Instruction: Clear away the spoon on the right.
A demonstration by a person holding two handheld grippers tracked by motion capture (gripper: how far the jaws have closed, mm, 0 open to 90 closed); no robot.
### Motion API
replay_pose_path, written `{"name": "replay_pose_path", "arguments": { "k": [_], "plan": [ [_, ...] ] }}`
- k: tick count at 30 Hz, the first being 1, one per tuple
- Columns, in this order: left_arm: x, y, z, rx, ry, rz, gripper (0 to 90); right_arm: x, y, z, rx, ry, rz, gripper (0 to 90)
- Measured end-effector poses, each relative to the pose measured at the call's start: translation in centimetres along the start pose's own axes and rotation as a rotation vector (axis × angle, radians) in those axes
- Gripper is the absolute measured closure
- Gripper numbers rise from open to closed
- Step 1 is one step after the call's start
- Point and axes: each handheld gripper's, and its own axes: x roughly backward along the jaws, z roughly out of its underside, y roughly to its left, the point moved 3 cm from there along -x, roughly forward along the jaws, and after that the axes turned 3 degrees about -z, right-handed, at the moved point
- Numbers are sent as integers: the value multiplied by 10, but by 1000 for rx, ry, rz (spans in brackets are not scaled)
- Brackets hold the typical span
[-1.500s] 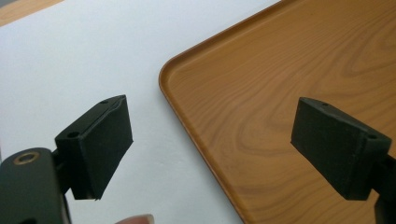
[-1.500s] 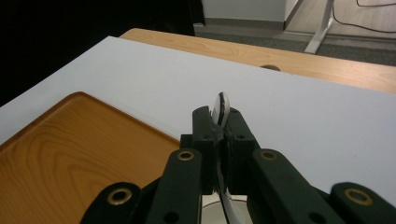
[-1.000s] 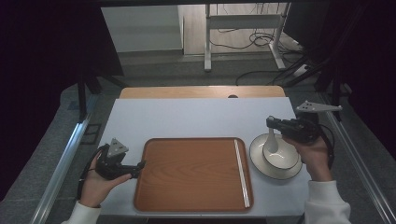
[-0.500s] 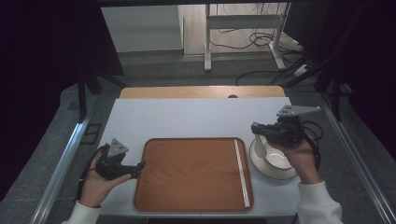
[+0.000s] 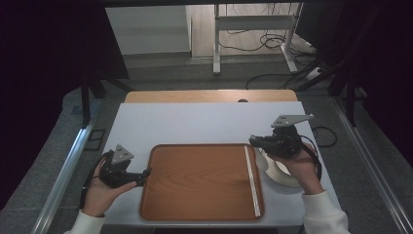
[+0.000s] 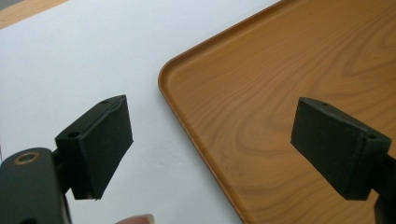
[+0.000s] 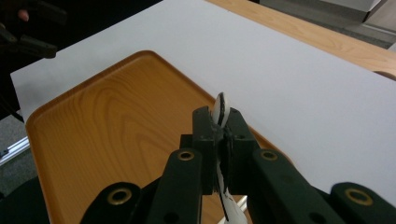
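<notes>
- White table [image 5: 195, 124] under dim surroundings, with cables on the far floor.
- Wooden tray [image 5: 199, 180] lying near the middle of the table.
- Left gripper [image 5: 139, 174] rested just left of the tray, jaws spread wide over the tray's corner and bare table, nothing between them.
- Right gripper [image 5: 253, 140] held over the tray's right edge, pinched tight on a white spoon [image 7: 220, 109].
- White bowl [image 5: 280, 170] sat just right of the tray, partly under the right hand [image 5: 299, 168].

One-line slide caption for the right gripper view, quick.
Right gripper clamps a white spoon by its handle above the wooden tray.
</notes>
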Motion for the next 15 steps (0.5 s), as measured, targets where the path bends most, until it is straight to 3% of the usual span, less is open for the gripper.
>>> {"name": "replay_pose_path", "arguments": {
  "k": [15],
  "plan": [
    [-1,0,0,1,3,3,123,-28,18,4,35,77,-40,856]
  ]
}}
